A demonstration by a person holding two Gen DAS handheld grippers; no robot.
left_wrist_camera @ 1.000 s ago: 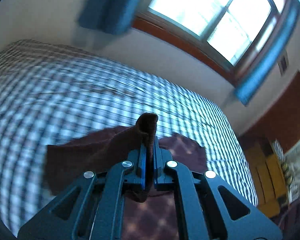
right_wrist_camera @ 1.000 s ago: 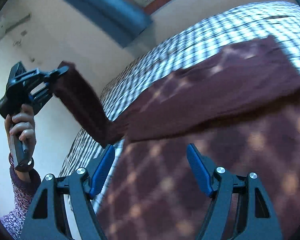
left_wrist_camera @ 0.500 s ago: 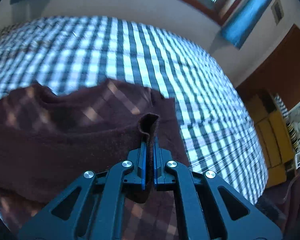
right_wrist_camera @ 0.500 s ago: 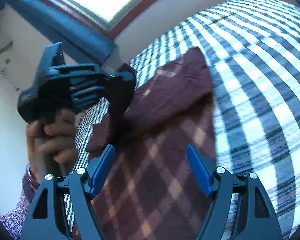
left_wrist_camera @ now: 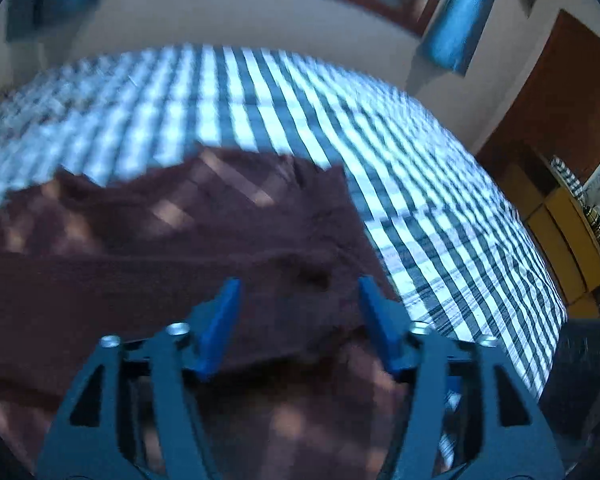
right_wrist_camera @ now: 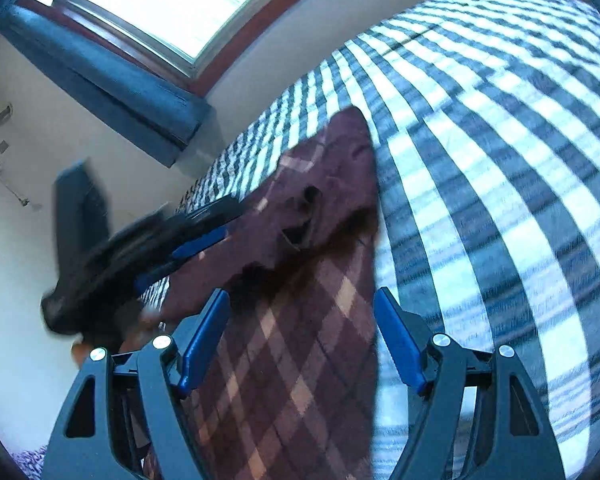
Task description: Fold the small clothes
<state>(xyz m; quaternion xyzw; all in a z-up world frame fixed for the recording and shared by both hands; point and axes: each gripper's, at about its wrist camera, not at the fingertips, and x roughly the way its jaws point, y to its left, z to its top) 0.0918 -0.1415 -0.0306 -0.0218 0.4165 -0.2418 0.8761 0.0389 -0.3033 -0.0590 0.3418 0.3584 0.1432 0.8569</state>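
A dark maroon garment with a pale diamond check (left_wrist_camera: pixel 204 248) lies on the blue-and-white checked bed (left_wrist_camera: pixel 420 184). A flap of it is folded over onto the rest (right_wrist_camera: pixel 324 200). My left gripper (left_wrist_camera: pixel 298 294) is open and empty just above the folded flap. It also shows blurred in the right wrist view (right_wrist_camera: pixel 196 240), at the flap's left edge. My right gripper (right_wrist_camera: pixel 302 304) is open and empty, low over the near part of the garment (right_wrist_camera: pixel 300 360).
The checked bed (right_wrist_camera: pixel 500 160) stretches to the right of the garment. A wall with a window and blue curtains (right_wrist_camera: pixel 112 80) lies behind. A brown door (left_wrist_camera: pixel 560 92) and yellow furniture (left_wrist_camera: pixel 564 240) stand beyond the bed's right edge.
My left gripper carried the garment's corner across and down, then opened and let it go. The flap now lies folded on the garment. My right gripper stayed open.
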